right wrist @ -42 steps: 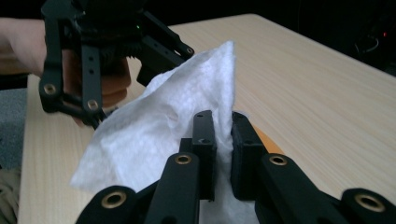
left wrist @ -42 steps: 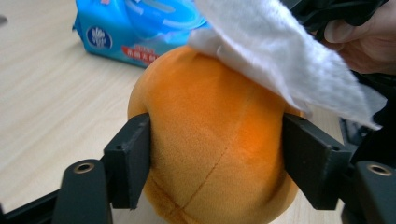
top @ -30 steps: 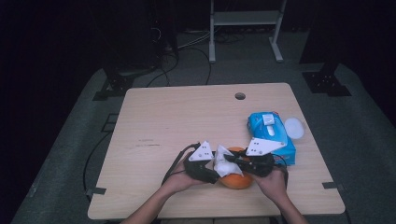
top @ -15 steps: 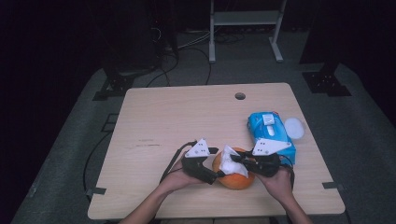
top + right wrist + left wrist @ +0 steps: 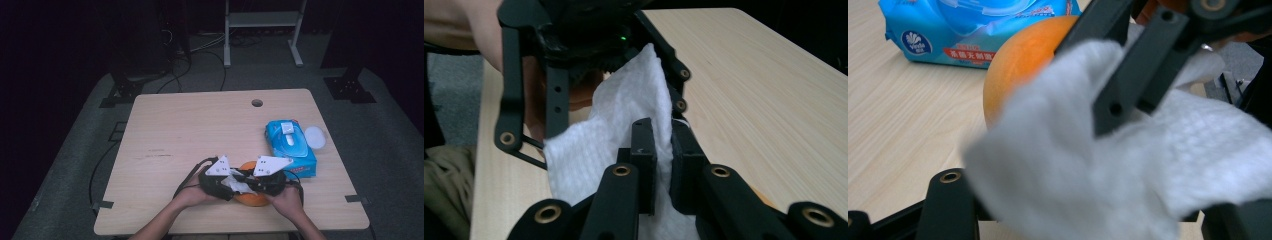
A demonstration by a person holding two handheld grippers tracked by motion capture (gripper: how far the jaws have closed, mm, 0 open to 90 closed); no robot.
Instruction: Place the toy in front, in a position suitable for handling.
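Observation:
An orange sits near the table's front edge. Over it both grippers meet on a white wipe. My right gripper is shut on the wipe, pinching a fold between its pads. In the left gripper view its black jaws come in from the upper right. My left gripper has just been closing its jaws. They stand apart on either side of the wipe, which drapes over them and hides the pads.
A blue wet-wipe pack lies right of the orange, with a white round lid beside it. The wooden table has a cable hole at the back. Black cables trail left of my left hand.
My right gripper has shifted a little to the left and toward the front edge with the wipe. The orange and the pack have stayed put.

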